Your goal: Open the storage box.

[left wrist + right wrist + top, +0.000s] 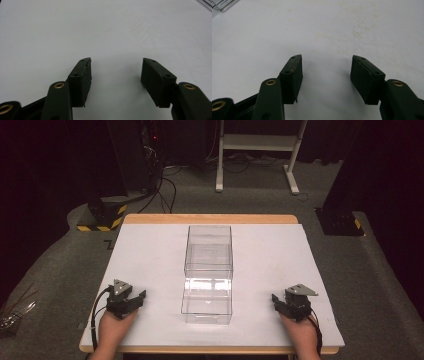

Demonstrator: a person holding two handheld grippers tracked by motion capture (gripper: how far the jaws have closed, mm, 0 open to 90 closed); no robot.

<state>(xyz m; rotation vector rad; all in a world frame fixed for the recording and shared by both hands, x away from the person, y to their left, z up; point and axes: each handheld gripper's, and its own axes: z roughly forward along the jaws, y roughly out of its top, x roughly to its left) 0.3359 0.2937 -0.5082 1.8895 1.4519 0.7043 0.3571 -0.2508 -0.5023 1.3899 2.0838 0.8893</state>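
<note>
Left tongs: the left gripper (141, 296) is resting low on the white sheet (150, 255) near the table's front left, jaws standing spread apart with nothing between them, as its own view (116, 71) is confirming.
Right tongs: the right gripper (275, 299) is sitting at the front right, likewise released and carrying nothing (326, 68).
Work item: the clear plastic box (208, 272), seemingly two stacked sections, is standing at the sheet's centre, between the two tools and apart from both.
Task status: none is stated; judging by position, nothing is being handled yet.
Risk, grip: transparent walls are reflecting glare, so edges are likely to be misjudged and a jaw may be striking rather than straddling a wall.
Risk, stack: a one-sided push may be sliding the upper section off.
</note>
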